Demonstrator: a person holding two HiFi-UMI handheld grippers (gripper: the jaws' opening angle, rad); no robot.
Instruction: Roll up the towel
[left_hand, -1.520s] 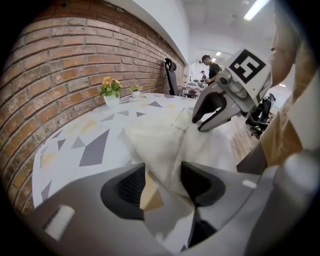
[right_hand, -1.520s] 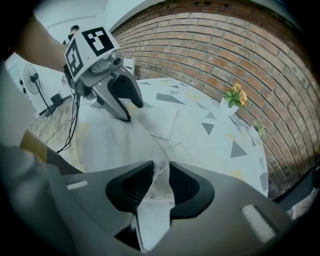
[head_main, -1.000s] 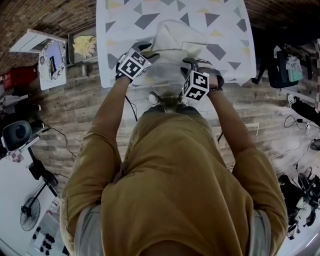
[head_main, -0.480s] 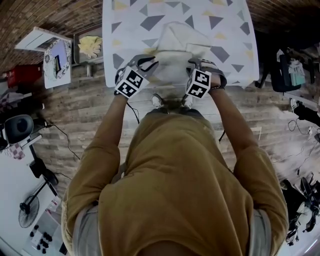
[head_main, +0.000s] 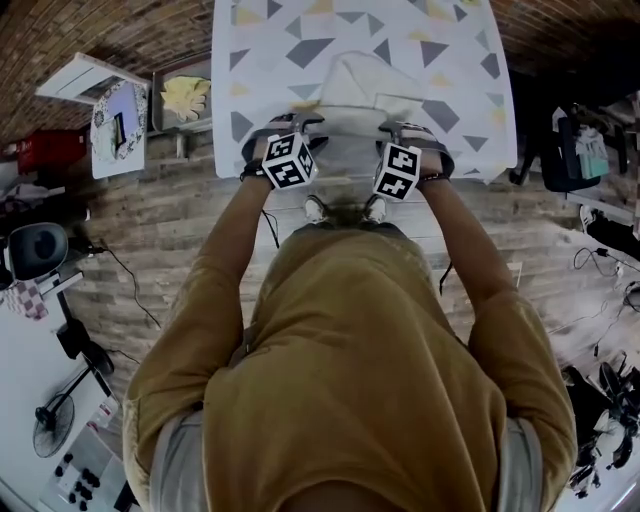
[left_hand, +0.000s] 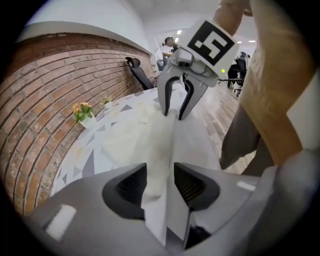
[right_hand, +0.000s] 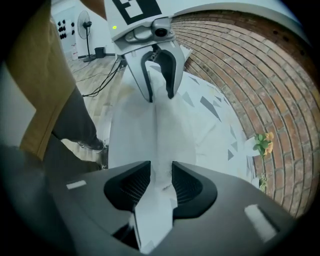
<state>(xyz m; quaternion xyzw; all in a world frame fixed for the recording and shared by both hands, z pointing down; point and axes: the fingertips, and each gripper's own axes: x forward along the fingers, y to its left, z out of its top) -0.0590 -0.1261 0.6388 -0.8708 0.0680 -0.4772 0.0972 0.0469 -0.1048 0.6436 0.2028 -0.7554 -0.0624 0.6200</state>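
Closing onto the towel's (head_main: 362, 88) near edge, now nearer the right gripper (head_main: 402, 130) that also pinches it, the left gripper (head_main: 288, 126) readies rolling.

The right gripper (right_hand: 161, 172) clamps a raised fold of a white cloth towel (right_hand: 160, 127) between its grey ribbed jaws, above a white tablecloth patterned with grey triangles (right_hand: 212, 112). Facing it, the left gripper (right_hand: 160, 96), its jaws just lately closing, pinches the same ridge. A small pot of yellow flowers (right_hand: 262, 142) stands beside the red brick wall (right_hand: 250, 65); a mustard-coloured shirt (right_hand: 35, 75) fills the left edge.
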